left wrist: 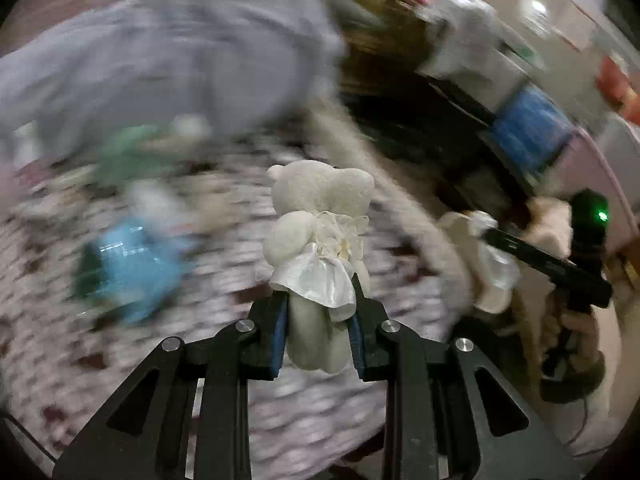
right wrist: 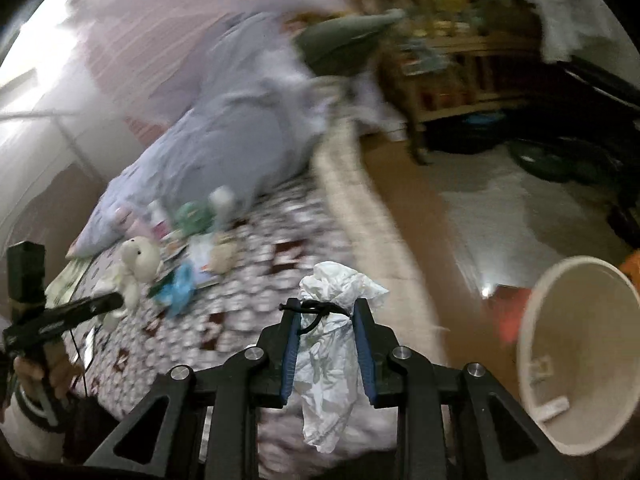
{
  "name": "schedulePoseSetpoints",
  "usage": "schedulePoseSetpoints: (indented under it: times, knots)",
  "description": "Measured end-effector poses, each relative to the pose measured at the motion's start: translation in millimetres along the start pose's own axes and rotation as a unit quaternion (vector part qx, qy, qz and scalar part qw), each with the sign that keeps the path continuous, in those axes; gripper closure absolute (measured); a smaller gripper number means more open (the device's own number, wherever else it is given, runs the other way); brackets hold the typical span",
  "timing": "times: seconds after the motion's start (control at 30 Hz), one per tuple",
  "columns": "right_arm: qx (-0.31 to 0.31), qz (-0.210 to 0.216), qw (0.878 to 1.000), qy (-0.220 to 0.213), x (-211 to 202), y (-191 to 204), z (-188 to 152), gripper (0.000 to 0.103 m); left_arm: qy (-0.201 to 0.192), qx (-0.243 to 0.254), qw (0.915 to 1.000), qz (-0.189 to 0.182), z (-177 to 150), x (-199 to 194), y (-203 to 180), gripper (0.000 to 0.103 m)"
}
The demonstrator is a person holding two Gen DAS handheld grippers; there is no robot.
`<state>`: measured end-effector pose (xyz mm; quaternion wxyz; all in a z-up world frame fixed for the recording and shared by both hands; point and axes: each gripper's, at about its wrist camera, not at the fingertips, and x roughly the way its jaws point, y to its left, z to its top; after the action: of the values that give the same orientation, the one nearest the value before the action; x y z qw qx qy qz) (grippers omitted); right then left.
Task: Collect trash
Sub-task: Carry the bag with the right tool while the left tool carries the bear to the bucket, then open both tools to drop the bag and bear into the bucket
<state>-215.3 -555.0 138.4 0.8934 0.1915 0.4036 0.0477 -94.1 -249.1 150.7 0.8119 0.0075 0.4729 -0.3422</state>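
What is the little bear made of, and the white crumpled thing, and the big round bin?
The bear looks like fuzzy cream plush with a shiny, satin-like skirt. The crumpled thing looks like thin matte tissue or paper, going by its sharp creases. The bin seems smooth, pale plastic, though blur leaves that open.

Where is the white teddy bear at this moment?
The white teddy bear is clamped in the left gripper, above the patterned bedspread.
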Motion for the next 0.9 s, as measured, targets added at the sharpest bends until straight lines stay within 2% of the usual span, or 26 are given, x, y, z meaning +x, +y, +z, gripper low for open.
schedulePoseSetpoints:
  times: [0.13,0.2,0.3,0.43,0.53,0.6,0.63,0.67,0.7,0.73,0.83,0.9]
  knots:
    - [0.040,-0.059,0.997,-0.014,-25,-56,-1,0.078,0.017,0.036,0.9978,-0.053,17,49,-66,0.079]
    - [0.066,-0.088,0.994,-0.017,-34,-89,-2,0.078,0.036,0.045,0.9945,-0.087,27,79,-99,0.079]
    - [0.097,-0.117,0.988,-0.019,-42,-126,-4,0.078,0.056,0.061,0.9893,-0.120,38,117,-143,0.079]
    - [0.118,-0.148,0.982,-0.018,-48,-161,-5,0.078,0.082,0.086,0.9829,-0.141,45,159,-185,0.078]
    - [0.127,-0.164,0.978,-0.022,-52,-179,-6,0.078,0.103,0.085,0.9792,-0.153,48,188,-210,0.077]
    - [0.133,-0.174,0.975,-0.024,-53,-188,-5,0.078,0.114,0.082,0.9760,-0.167,50,203,-221,0.068]
    - [0.136,-0.180,0.974,-0.024,-53,-193,-5,0.078,0.116,0.078,0.9743,-0.176,52,209,-225,0.056]
    - [0.140,-0.189,0.972,-0.025,-51,-197,-5,0.074,0.115,0.074,0.9740,-0.180,50,211,-226,0.042]
    - [0.144,-0.196,0.970,-0.026,-51,-200,-5,0.070,0.110,0.066,0.9748,-0.182,52,213,-227,0.039]
    - [0.147,-0.201,0.968,-0.028,-50,-202,-5,0.063,0.109,0.063,0.9753,-0.182,47,211,-228,0.039]
    - [0.149,-0.192,0.970,-0.023,-44,-203,-8,0.062,0.110,0.060,0.9781,-0.166,45,206,-219,0.039]
    - [0.150,-0.185,0.971,-0.016,-38,-200,-11,0.062,0.100,0.061,0.9844,-0.131,45,199,-210,0.039]
